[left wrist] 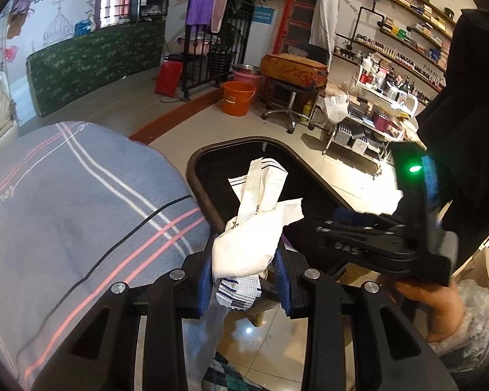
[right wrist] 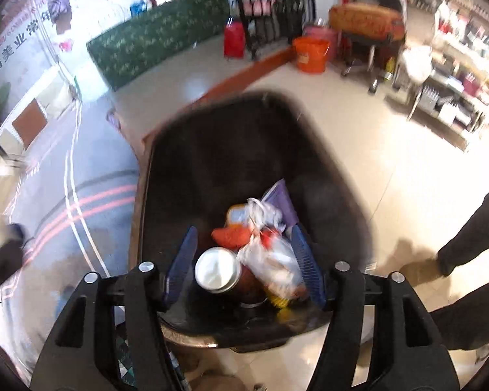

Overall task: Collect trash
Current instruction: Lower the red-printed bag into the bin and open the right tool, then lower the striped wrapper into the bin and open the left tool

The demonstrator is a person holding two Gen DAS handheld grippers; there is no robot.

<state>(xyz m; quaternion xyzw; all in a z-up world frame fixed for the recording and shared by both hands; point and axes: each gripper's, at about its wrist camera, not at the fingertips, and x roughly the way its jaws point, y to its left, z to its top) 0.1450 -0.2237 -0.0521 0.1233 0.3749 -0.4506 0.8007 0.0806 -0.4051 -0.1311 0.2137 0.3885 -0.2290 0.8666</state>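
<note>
My left gripper [left wrist: 244,262] is shut on a crumpled white wrapper [left wrist: 254,224] with a blue-striped end, which sticks up over the near rim of a black tub [left wrist: 205,166]. In the right wrist view my right gripper [right wrist: 244,255] hangs open just above the tub [right wrist: 146,202], and its blue pads [right wrist: 182,260] touch nothing. Below them lies a pile of trash: a can with a white lid [right wrist: 216,268], a clear plastic bag [right wrist: 270,260], an orange scrap [right wrist: 231,236] and a purple wrapper [right wrist: 280,205]. The right gripper's body and the hand [left wrist: 440,299] that holds it show at the right of the left wrist view.
A bed with a grey striped sheet [left wrist: 81,211] borders the tub on the left. Across the tiled floor stand an orange bucket [left wrist: 238,97], a wheeled stool [left wrist: 290,97] and a loaded cart [left wrist: 375,114]. A person's dark trouser leg [right wrist: 466,238] stands at the right.
</note>
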